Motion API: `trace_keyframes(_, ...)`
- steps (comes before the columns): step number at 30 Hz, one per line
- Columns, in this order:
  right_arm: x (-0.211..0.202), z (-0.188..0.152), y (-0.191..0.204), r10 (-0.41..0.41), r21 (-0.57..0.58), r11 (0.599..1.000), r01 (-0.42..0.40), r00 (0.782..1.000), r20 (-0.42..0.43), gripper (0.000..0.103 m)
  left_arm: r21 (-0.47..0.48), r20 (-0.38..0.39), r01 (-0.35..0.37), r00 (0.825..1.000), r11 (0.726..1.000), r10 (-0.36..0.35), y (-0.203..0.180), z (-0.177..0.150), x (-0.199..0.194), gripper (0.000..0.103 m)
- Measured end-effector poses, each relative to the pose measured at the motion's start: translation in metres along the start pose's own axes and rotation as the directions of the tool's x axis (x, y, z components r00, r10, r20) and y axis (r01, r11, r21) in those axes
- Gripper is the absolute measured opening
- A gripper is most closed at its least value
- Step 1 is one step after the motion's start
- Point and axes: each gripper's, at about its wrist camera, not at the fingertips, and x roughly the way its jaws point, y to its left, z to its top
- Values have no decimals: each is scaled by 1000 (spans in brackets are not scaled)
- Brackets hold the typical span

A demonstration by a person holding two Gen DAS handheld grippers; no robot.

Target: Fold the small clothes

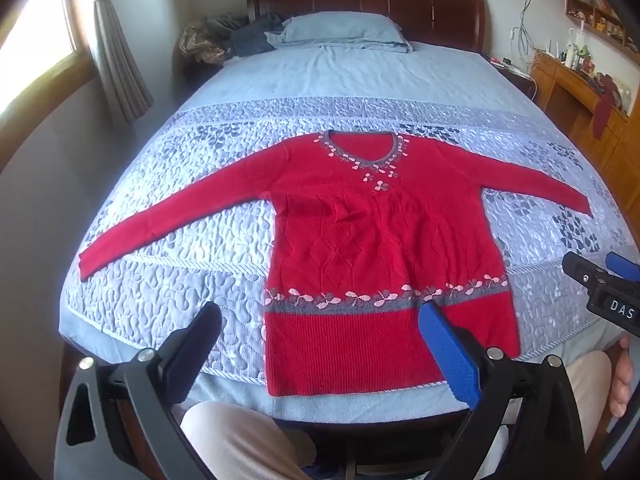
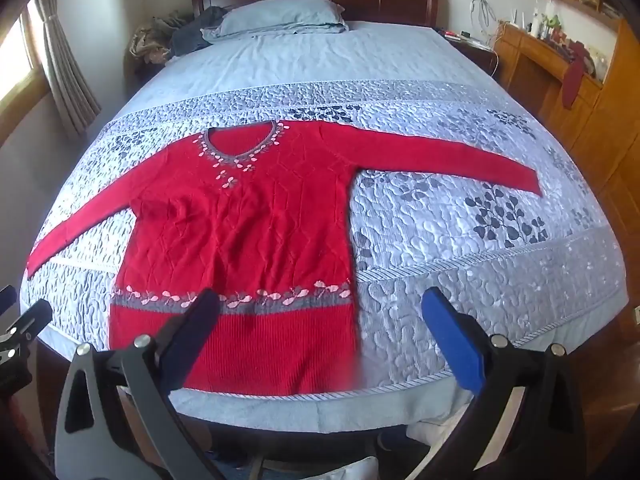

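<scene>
Sweater, red knit, long-sleeved, lies flat and face-up on quilted bedspread near foot end of bed. Neckline points toward headboard; hem lies at near edge of spread. Both sleeves are extended outward, angled slightly toward foot end. Grey band w/ pink flower motif runs across lower body above ribbed hem; similar trim surrounds V-neck.

Left gripper: tongs spread wide, nothing between them. Pos. above near edge of bed, over hem area, not touching fabric. Blue-padded finger sits in front of hem's right part in left wrist view; dark finger sits over spread, left of sweater.

Right gripper: tongs likewise spread wide, empty. Dark finger overlaps hem band in right wrist view; blue finger is over bare spread, right of sweater. No contact w/ garment.

Pillow rests at head of bed, w/ bundled dark clothing beside it. Wooden cabinet stands along right wall; curtain hangs at window on left. Person's light trouser leg shows at bottom of left wrist view.
</scene>
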Motion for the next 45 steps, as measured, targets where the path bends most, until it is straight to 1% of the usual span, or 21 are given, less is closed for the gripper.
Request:
trace_keyframes(6, 0, 0, -1, -13, -8, 1000, 13, 1000, -3, 100, -1, -6, -4, 1000, 1000, 4, 3, -3, 2, 99)
trace_keyframes(21, 0, -2, 1, -11, -9, 1000, 11, 1000, -5, 100, 3, 1, -18, 1000, 1000, 18, 3, -2, -2, 99)
trace_keyframes(45, 1, -1, 1, -18, -17, 1000, 18, 1000, 2, 100, 3, 7, -20, 1000, 1000, 20, 5, 0, -3, 99)
